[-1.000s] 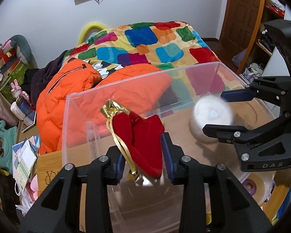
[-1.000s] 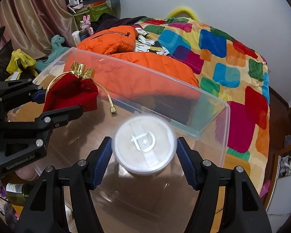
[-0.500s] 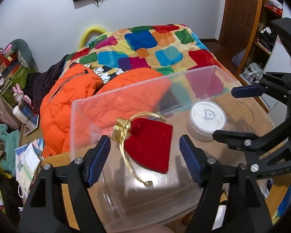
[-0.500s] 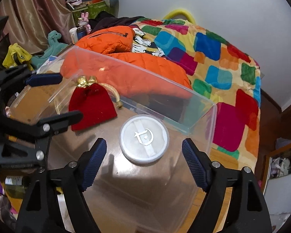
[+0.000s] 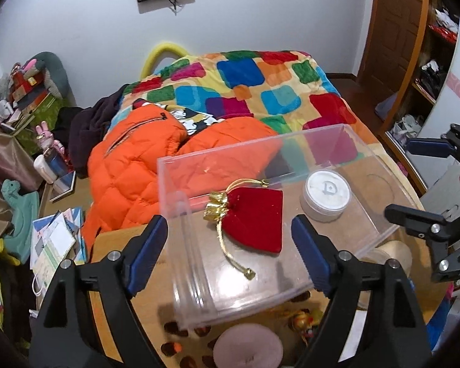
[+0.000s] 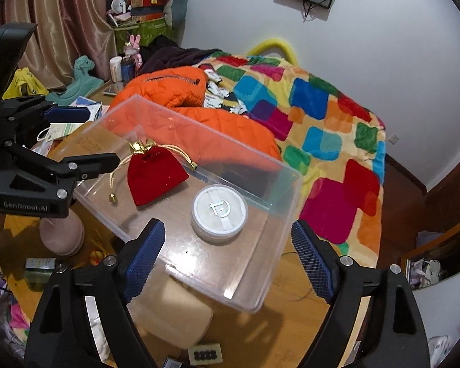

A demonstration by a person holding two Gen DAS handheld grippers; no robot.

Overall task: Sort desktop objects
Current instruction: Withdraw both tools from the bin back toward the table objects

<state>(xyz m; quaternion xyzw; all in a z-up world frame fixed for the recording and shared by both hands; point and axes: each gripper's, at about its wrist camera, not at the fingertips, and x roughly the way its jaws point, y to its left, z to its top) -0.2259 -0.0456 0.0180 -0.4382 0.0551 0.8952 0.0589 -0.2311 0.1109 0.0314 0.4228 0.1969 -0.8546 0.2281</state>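
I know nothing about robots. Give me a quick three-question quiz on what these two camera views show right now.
1. True or false: the red pouch lies inside the clear box.
2. What sits beside the pouch in the box? A) round white container B) green cup C) blue book
3. Fill in: the left gripper and right gripper hold ____.

Key:
1. True
2. A
3. Nothing; both sets of jaws are opening with no object between the pads.

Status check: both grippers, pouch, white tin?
Left gripper and right gripper: jaws opening, nothing between. Red pouch and white tin lie in clear box. Nothing in the way.
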